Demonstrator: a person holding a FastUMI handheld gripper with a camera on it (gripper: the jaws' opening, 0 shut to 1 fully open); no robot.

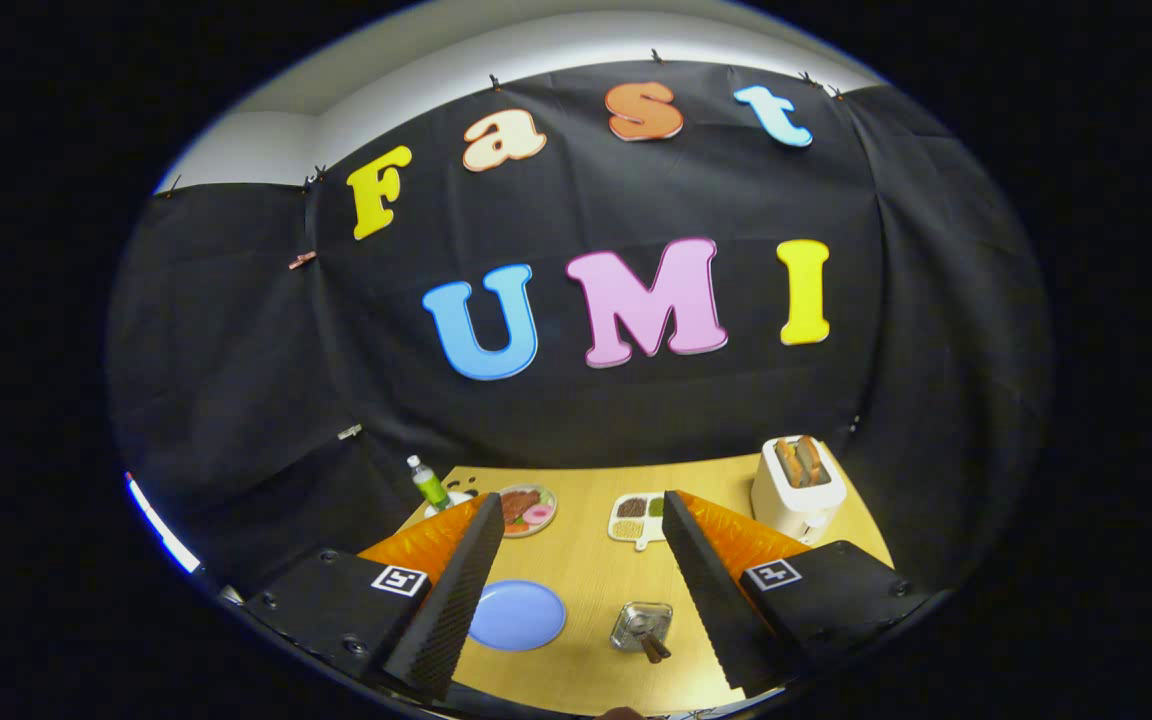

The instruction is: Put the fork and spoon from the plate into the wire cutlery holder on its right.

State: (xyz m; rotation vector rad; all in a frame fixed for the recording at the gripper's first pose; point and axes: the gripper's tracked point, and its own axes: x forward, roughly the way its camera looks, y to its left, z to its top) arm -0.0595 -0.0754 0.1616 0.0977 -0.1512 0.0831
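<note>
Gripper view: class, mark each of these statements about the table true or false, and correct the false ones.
1. The round blue plate has a fork lying on it. False: it looks bare.
2. The silver wire cutlery holder has brown handles sticking out of it. True.
3. The claw is shut on the holder. False: its fingers stand wide apart, holding nothing.
4. The white toaster holds toast. True.
5. The green bottle lies flat. False: it stands upright.
</note>
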